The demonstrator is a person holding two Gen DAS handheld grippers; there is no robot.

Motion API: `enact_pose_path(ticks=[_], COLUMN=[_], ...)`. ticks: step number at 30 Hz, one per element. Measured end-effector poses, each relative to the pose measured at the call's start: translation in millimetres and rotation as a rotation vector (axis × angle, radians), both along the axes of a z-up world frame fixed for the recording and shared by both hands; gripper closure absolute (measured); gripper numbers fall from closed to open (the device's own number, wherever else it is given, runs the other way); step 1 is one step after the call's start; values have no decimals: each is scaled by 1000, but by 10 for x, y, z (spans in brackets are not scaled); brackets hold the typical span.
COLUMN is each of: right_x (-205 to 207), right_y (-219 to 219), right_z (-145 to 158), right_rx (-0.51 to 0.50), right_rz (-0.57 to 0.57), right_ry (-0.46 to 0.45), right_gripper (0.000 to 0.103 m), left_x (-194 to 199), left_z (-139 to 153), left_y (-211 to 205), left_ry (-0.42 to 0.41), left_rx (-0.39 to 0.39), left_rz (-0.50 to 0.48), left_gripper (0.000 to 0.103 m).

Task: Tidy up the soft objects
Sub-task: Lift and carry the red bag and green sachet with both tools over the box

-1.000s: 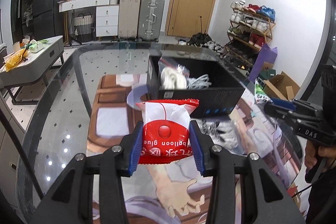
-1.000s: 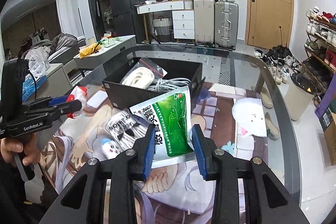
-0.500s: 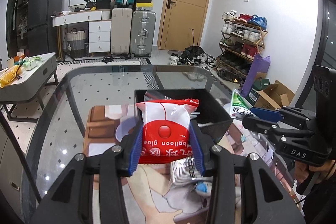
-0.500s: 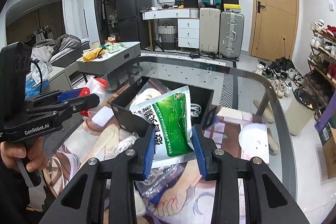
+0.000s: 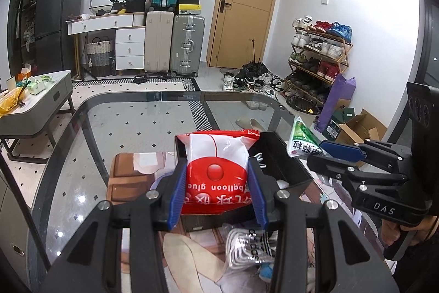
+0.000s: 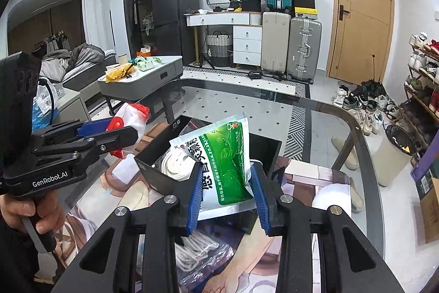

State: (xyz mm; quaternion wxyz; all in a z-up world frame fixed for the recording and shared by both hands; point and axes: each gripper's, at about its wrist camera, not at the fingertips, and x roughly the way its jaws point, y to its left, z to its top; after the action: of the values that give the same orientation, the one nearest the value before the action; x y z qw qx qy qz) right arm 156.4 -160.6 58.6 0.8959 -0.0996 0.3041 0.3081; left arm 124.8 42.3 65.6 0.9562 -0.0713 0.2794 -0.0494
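Left wrist view shows the left gripper (image 5: 216,194) clamping the red-and-white plastic packet (image 5: 216,172), now carried over the black open box (image 5: 285,155); the right gripper (image 6: 226,194) likewise brings its clamped green-and-white pouch (image 6: 225,164) above it, ready for dropping.

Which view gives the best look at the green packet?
The right wrist view: the green packet fills the centre, printed face toward the camera, clamped in the right gripper over the black box. The left wrist view shows only its upper part, edge-on and small.
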Motion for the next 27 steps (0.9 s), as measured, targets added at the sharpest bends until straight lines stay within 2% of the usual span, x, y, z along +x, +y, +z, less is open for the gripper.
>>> enact_pose_path(ticks=[15, 27], right_x=[379, 593], right_y=[202, 405], right_z=[-156, -365], right_rx=[-48, -147], right_rz=[8, 36], right_ry=[48, 65], right_gripper=[69, 69], left_x=[452, 678], left_z=[-77, -264], left_y=[-121, -257], left_ry=[28, 77], left_rx=[27, 61], left_rz=[-9, -12], left_gripper=[62, 62])
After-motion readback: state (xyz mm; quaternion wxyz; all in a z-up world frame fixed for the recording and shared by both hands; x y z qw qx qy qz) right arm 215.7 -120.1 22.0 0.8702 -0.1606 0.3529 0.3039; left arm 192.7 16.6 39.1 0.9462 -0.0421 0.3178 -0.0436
